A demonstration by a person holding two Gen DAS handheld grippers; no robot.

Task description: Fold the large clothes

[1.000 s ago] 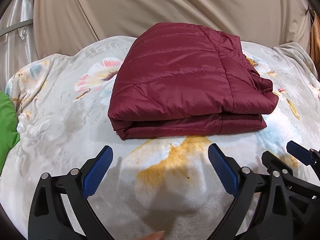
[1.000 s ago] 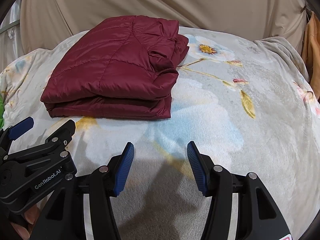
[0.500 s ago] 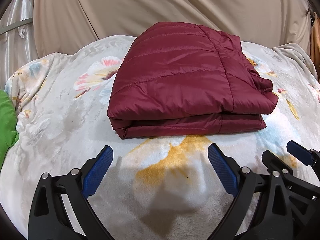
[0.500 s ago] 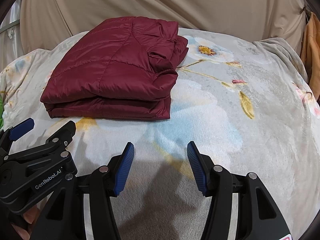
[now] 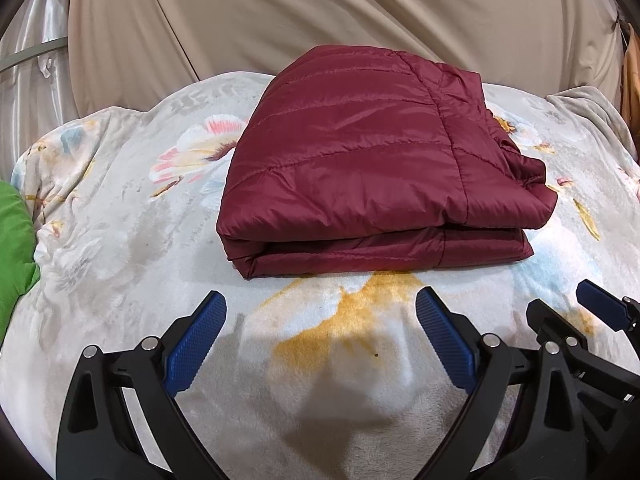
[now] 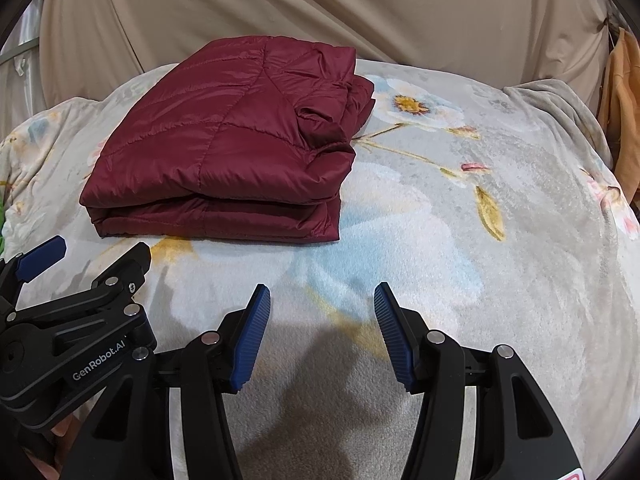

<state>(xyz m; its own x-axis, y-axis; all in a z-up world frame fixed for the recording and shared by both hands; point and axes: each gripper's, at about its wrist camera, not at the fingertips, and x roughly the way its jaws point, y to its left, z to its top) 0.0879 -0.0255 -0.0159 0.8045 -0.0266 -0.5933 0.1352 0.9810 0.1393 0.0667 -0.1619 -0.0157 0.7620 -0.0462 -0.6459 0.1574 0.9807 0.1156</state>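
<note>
A dark red quilted jacket (image 5: 360, 160) lies folded into a thick rectangle on a floral blanket (image 5: 120, 240). It also shows in the right wrist view (image 6: 224, 148), up and to the left. My left gripper (image 5: 322, 308) is open and empty, just in front of the jacket's near edge and apart from it. My right gripper (image 6: 322, 296) is open and empty, over bare blanket to the right of the jacket. The right gripper's body shows at the lower right of the left wrist view (image 5: 580, 344). The left gripper's body shows at the lower left of the right wrist view (image 6: 72, 320).
A beige sheet (image 5: 360, 12) hangs behind the bed. A green cloth (image 5: 14, 248) lies at the left edge. An orange garment (image 6: 624, 120) hangs at the far right. Shiny white fabric (image 5: 28, 80) is at the far left.
Both grippers stay open and nearly still. The view has barely shifted. The jacket has not moved.
</note>
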